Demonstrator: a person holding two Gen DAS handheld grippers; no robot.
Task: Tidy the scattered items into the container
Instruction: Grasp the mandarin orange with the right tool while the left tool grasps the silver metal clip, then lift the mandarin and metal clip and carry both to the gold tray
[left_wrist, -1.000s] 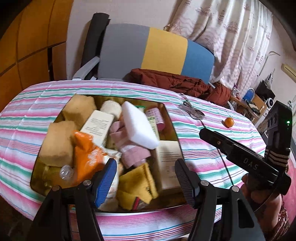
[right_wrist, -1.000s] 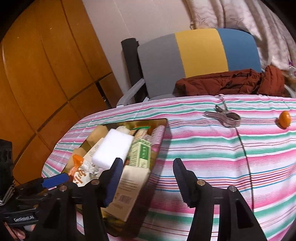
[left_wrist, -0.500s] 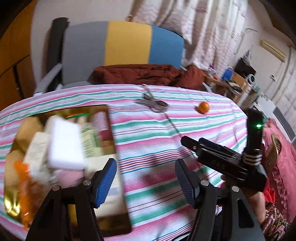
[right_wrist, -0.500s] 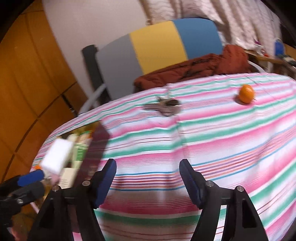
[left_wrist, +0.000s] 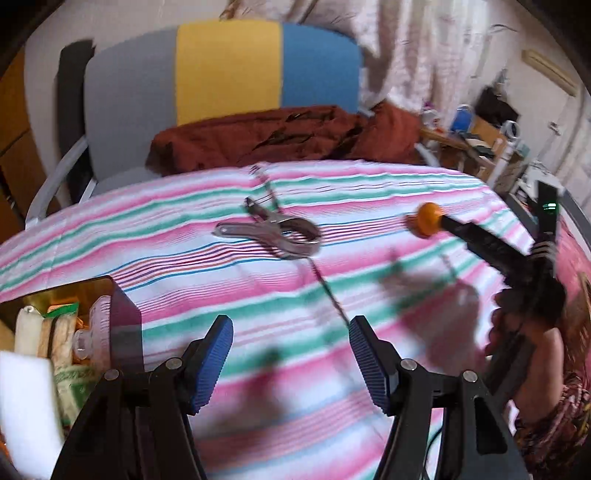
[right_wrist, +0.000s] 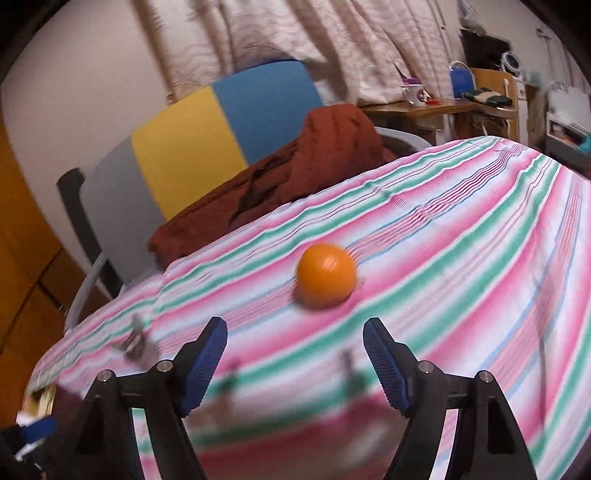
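An orange (right_wrist: 327, 275) sits on the striped tablecloth just ahead of my right gripper (right_wrist: 294, 349), whose jaws are opening with nothing between them. In the left wrist view the same orange (left_wrist: 424, 219) lies at the right, partly behind the right gripper's finger. A metal clamp (left_wrist: 275, 230) lies on the cloth ahead of my left gripper (left_wrist: 291, 350), which is open and empty. The gold container (left_wrist: 122, 314) full of items is at the lower left, with a white sponge (left_wrist: 26, 402) on top.
A grey, yellow and blue chair (left_wrist: 221, 88) with a rust-red jacket (left_wrist: 280, 136) stands behind the table. A thin dark cord (left_wrist: 325, 284) runs across the cloth. The table edge (right_wrist: 554, 155) drops off at the right, with a cluttered desk (right_wrist: 443, 107) beyond. A hand (left_wrist: 532, 354) holds the right gripper.
Both grippers have swung right, away from the container and toward the clamp and orange. The right gripper's jaws have widened. The orange now looms close in the right wrist view.
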